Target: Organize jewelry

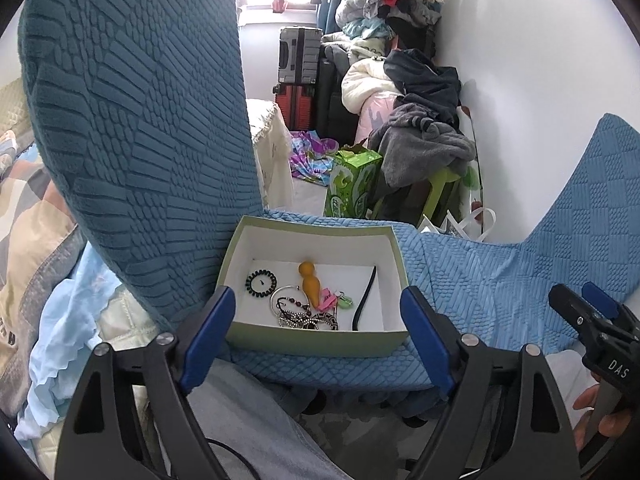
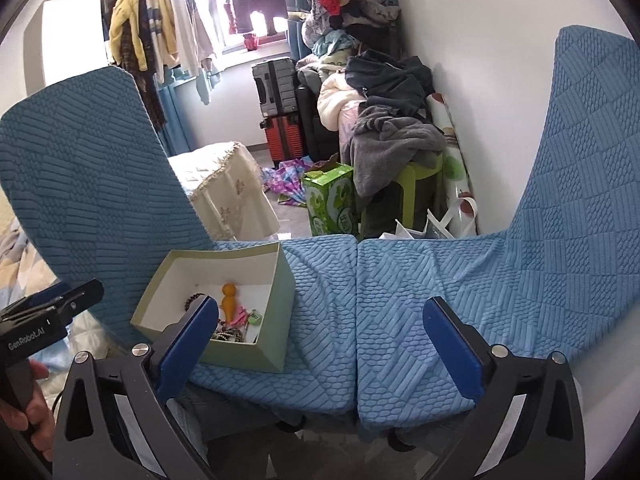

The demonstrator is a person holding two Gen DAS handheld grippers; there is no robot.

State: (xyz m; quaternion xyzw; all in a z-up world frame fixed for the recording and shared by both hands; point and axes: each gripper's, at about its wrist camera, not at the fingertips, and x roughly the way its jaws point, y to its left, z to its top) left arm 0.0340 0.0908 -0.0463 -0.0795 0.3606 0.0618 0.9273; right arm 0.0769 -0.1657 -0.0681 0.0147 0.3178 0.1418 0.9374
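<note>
The left gripper (image 1: 316, 320) points forward and downward, its blue-padded jaws spread wide with nothing clamped between them. The right gripper (image 2: 320, 328) tilts down likewise, jaws wide apart and empty. A hand (image 2: 24, 408) grips the left gripper's handle.

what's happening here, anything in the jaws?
A person holds a gripper in each hand over two blue-covered chair seats. A pale green box sits on the left seat with the jewelry inside: a black coil hair tie, an orange figure, bracelets and a black strap. The left gripper frames the box, jaws open. The right gripper is open too, holding nothing.
</note>
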